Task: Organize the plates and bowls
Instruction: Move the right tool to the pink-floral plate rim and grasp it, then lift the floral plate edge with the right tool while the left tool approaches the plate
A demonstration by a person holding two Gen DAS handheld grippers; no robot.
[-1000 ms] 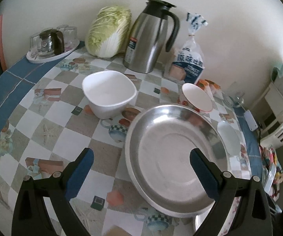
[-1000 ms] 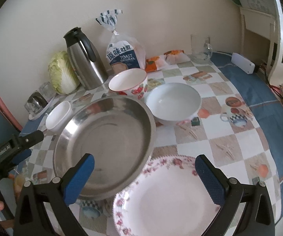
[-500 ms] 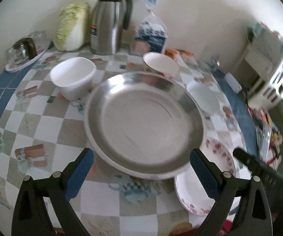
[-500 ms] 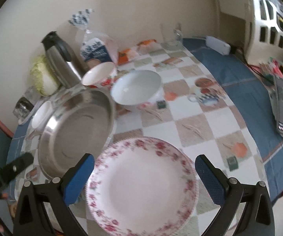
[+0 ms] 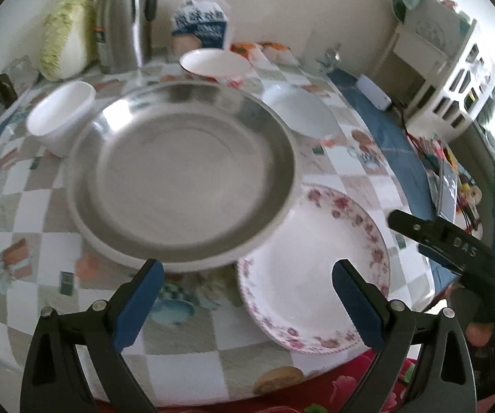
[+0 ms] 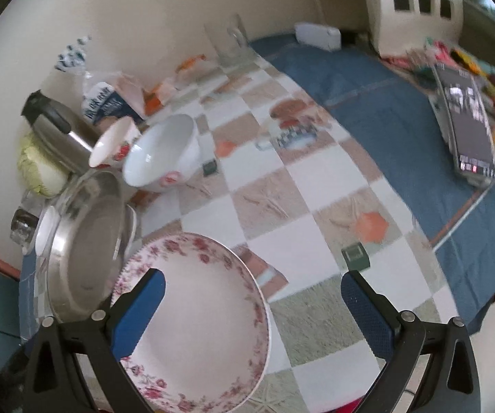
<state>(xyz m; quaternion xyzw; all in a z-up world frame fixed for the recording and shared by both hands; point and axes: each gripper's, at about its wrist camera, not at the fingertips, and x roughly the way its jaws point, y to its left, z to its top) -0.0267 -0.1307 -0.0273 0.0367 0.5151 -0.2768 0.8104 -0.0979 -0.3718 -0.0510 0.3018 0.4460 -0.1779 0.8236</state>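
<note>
The table [image 5: 17, 179] carries a checked cloth against a plain wall. The steel plate [image 5: 182, 172] sits mid-table, its rim overlapping the floral plate [image 5: 316, 275] at the near edge. Both the left gripper [image 5: 244, 296] and right gripper [image 6: 252, 306] stand wide open, empty. The floral plate looks rigid, glazed, breakable: grip its rim. Only the right view shows a phone [image 6: 467, 130].

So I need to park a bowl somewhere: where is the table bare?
Free: the checkered cloth right of the floral plate, out to the blue border. Crowded: the back left, where the steel dish, white bowl, red-patterned bowl and flask sit packed together.
</note>
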